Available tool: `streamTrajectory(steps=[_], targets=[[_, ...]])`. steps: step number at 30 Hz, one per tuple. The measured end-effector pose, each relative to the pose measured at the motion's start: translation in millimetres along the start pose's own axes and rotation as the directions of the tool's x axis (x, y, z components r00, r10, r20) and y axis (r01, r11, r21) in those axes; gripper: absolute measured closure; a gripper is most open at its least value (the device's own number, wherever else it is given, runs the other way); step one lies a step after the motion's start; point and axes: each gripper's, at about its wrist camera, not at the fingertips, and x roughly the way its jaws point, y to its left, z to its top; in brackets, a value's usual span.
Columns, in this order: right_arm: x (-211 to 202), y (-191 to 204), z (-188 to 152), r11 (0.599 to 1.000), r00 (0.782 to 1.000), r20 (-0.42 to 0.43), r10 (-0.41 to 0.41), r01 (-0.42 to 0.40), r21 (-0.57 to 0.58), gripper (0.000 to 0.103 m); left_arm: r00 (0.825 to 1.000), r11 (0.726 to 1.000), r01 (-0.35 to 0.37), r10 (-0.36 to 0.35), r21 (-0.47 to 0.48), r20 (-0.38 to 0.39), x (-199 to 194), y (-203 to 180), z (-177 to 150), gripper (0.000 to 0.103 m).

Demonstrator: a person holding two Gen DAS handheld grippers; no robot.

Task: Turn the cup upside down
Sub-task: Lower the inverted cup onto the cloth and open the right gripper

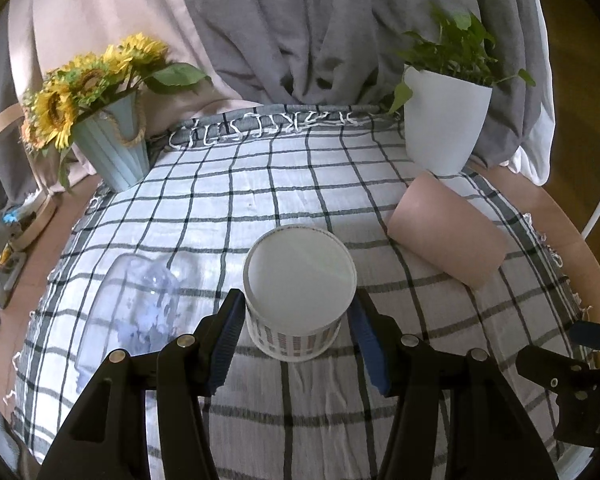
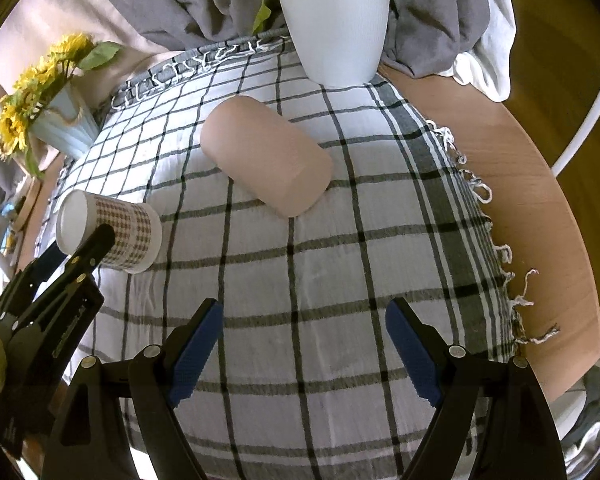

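A white paper cup [image 1: 298, 298] with a checked band stands upside down on the checked cloth, flat base up. My left gripper [image 1: 298, 308] has its blue pads on either side of the cup's wall, touching or nearly so. In the right wrist view the same cup [image 2: 112, 236] is at the left with the left gripper beside it. A pink cup [image 2: 266, 156] lies on its side mid-cloth, also in the left wrist view [image 1: 446, 234]. My right gripper [image 2: 302, 334] is open and empty, above the cloth, short of the pink cup.
A clear plastic cup [image 1: 140, 304] lies at the left. A sunflower pot [image 1: 112, 148] stands at the back left and a white plant pot [image 2: 336, 28] at the back right. The cloth's fringed edge and bare wooden table [image 2: 540, 216] are at the right.
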Motion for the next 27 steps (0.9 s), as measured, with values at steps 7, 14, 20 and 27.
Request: streamTrajectory(steps=[7, 14, 20, 27], targets=[[7, 0, 5, 1.000, 1.000, -0.018, 0.011, -0.010, 0.022, 0.019, 1.000, 1.000, 0.009, -0.010, -0.026, -0.022, 11, 5, 8, 0.049], [9, 2, 15, 1.000, 1.000, -0.006, 0.021, -0.021, 0.022, 0.019, 0.999, 0.999, 0.012, -0.015, -0.053, -0.041, 19, 11, 12, 0.049], [10, 4, 18, 0.999, 1.000, -0.004, 0.031, -0.031, 0.020, 0.019, 0.999, 0.998, 0.009, -0.012, -0.056, -0.053, 21, 12, 14, 0.048], [8, 3, 18, 0.999, 1.000, -0.002, 0.025, -0.025, 0.025, 0.019, 0.998, 0.998, -0.014, 0.010, -0.066, -0.054, 10, 12, 12, 0.019]])
